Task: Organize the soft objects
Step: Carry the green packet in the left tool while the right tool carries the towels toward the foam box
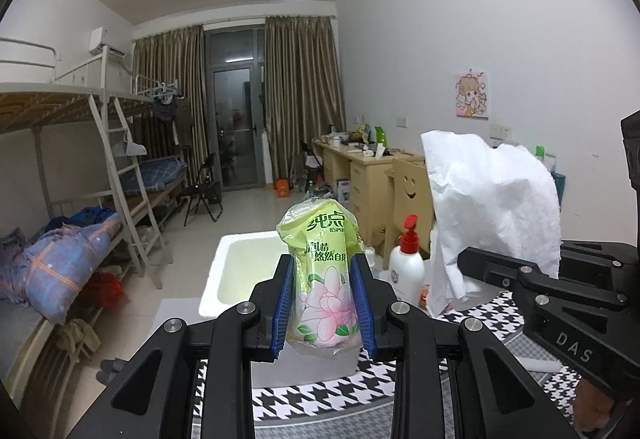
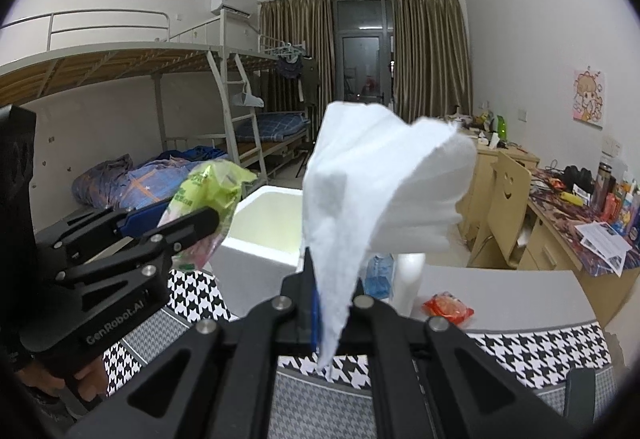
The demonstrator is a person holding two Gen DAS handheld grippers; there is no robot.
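We have both soft things off the surface (image 2: 500, 287) at once. Our left gripper (image 1: 323, 299) is part-closed on the green tissue pack (image 1: 323, 263), its blue pads pressing the wrapper's sides at about mid-height, the pack upright. Our right gripper (image 2: 334, 303) is nearly shut, pinching the lower tip of the white tissue (image 2: 380, 183), which fans out above it. The white foam box (image 1: 240, 263) — seemingly where these go — sits open at twelve o'clock beyond the left gripper, with the pump bottle (image 1: 406, 267) at two o'clock just beside it.

The risks, as we judge them: the slick wrapper could slide out of the pads if we tilt, and the tissue, held by one thin corner, could tear or flutter loose. Swinging right, the tissue may brush the bottle and tip it.
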